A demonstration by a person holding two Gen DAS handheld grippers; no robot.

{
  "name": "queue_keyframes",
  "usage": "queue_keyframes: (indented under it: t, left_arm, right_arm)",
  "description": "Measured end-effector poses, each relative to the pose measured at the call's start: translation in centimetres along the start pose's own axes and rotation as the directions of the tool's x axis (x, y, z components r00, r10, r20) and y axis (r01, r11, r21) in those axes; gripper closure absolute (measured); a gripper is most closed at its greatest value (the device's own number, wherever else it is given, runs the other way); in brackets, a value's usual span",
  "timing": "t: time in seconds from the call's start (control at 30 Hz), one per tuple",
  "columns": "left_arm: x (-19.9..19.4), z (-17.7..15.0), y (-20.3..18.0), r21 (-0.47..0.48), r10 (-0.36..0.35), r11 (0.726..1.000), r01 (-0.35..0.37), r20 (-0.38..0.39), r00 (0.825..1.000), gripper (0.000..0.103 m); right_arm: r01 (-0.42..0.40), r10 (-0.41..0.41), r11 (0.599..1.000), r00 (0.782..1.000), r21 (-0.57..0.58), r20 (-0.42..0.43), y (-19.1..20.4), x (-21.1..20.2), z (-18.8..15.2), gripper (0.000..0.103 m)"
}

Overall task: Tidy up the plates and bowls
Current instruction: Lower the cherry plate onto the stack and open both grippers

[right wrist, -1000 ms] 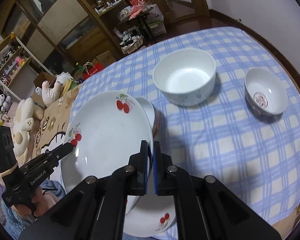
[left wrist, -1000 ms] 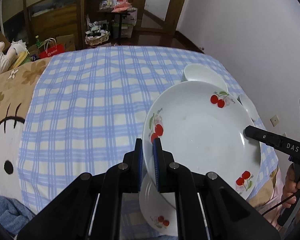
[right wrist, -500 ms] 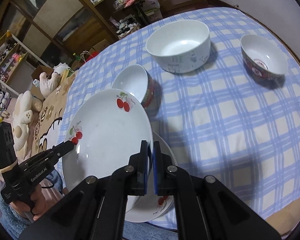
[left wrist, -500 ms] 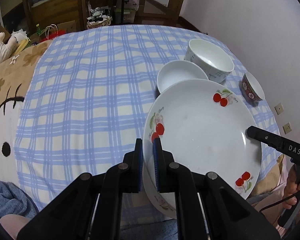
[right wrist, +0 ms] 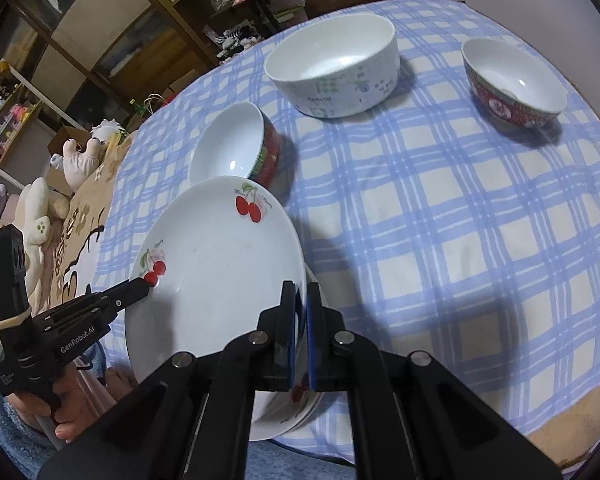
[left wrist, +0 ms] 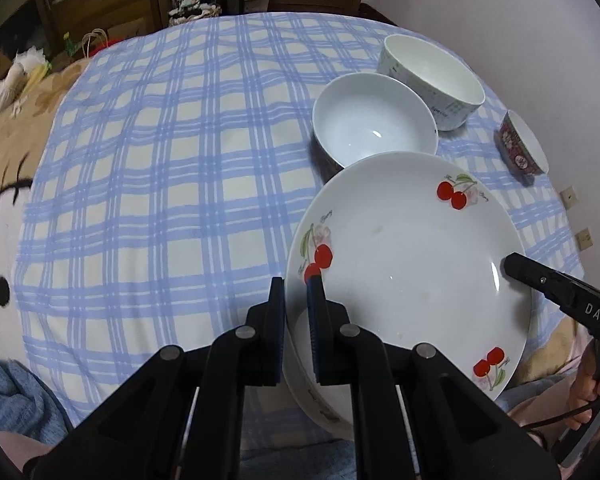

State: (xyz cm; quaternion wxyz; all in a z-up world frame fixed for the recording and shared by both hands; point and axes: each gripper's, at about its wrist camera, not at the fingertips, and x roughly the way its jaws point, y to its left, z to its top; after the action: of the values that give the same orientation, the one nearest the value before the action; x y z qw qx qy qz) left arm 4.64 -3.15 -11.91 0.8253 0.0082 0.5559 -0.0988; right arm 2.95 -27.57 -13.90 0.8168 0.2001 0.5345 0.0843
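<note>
I have the round white ceramic plate with red cherry prints (left wrist: 412,264) pinched on opposite edges: my left gripper (left wrist: 296,280) clamps its left rim beside a cherry pair, my right gripper (right wrist: 300,292) clamps the right rim. It is glossy, shallow, with three cherry motifs round its border, and sits at the near edge of the blue-and-white checked tablecloth (left wrist: 160,168), over a second white cherry plate (left wrist: 320,396) lying beneath. Just beyond stands a white bowl with a red outside (right wrist: 236,148); farther off, a large white straight-sided bowl (right wrist: 336,68); far right, a small red-patterned bowl (right wrist: 516,84).
</note>
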Motion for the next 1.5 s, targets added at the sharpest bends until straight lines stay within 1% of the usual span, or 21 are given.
queue_keyframes:
  t: [0.17,0.27,0.33,0.53,0.73,0.8,0.93,1.13,1.23,1.33,1.5]
  left_arm:
    - [1.8,0.4,-0.2,0.000,0.000,1.000,0.000,-0.045,0.999,0.091]
    - [2.3,0.5,-0.2,0.002,0.009,1.000,-0.009,-0.060,0.998,0.092]
    - [2.6,0.5,-0.2,0.004,0.021,1.000,-0.021,-0.065,0.998,0.093]
    - [2.7,0.7,-0.1,0.005,0.020,1.000,-0.020,-0.067,0.998,0.093]
    - [2.6,0.9,-0.1,0.010,0.023,1.000,-0.022,-0.070,0.997,0.092]
    - [2.2,0.8,-0.1,0.011,0.023,1.000,-0.023,-0.057,0.998,0.092]
    - [2.4,0.6,-0.2,0.013,0.025,1.000,-0.024,-0.079,0.997,0.092]
    - [1.8,0.6,0.1,-0.004,0.031,1.000,-0.031,-0.058,0.998,0.092]
    - [1.6,0.5,0.1,-0.003,0.034,0.999,-0.034,-0.052,0.998,0.092]
    - [1.2,0.5,-0.1,0.003,0.033,0.999,-0.033,-0.038,0.999,0.090]
    - [0.2,0.6,0.1,-0.008,0.029,1.000,-0.029,-0.007,1.000,0.087]
  right_arm:
    - [0.001,-0.001,1.000,1.000,0.023,0.010,-0.7,0.6,0.3,0.097]
    - [0.019,-0.019,1.000,1.000,-0.005,0.016,-0.4,0.7,0.3,0.097]
    - [0.034,-0.034,0.999,0.999,-0.023,0.018,-0.1,0.9,0.2,0.097]
    - [0.045,-0.044,0.998,0.998,-0.033,0.040,0.0,0.8,0.3,0.097]
    - [0.031,-0.030,0.999,0.998,-0.018,0.048,-0.3,0.7,0.2,0.096]
    - [0.047,-0.046,0.999,0.998,-0.015,0.044,-0.4,0.6,0.1,0.096]
    - [0.043,-0.043,0.999,0.998,-0.004,0.041,-0.6,0.4,-0.2,0.096]
    - [0.062,-0.062,0.998,0.997,0.002,0.047,-0.6,0.2,-0.3,0.095]
    - [0.085,-0.085,0.996,0.992,0.002,0.090,-0.5,-0.6,-0.1,0.095]
    - [0.070,-0.073,0.997,0.990,0.030,0.123,-1.0,-1.3,0.0,0.095]
    - [0.059,-0.069,0.996,0.987,0.071,0.147,-1.8,-2.1,0.0,0.095]
